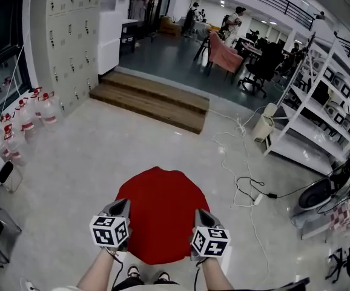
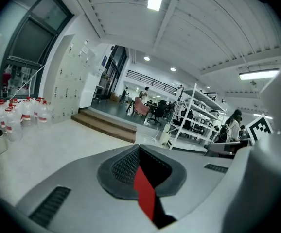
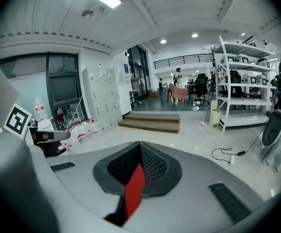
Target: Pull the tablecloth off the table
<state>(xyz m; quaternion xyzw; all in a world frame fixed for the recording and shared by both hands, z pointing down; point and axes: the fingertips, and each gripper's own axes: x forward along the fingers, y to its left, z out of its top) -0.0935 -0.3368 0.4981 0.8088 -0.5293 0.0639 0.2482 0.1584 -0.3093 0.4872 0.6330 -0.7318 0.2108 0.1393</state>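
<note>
No readable text, labels, numbers or signs anywhere

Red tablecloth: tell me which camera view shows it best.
The head view: the red tablecloth appears whole there, a round spread with the left gripper and right gripper at its near edge. Each gripper view shows only a narrow red strip pinched between that gripper's shut jaws.

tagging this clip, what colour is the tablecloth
Plain red, no pattern. The tablecloth shows best in the head view.
</note>
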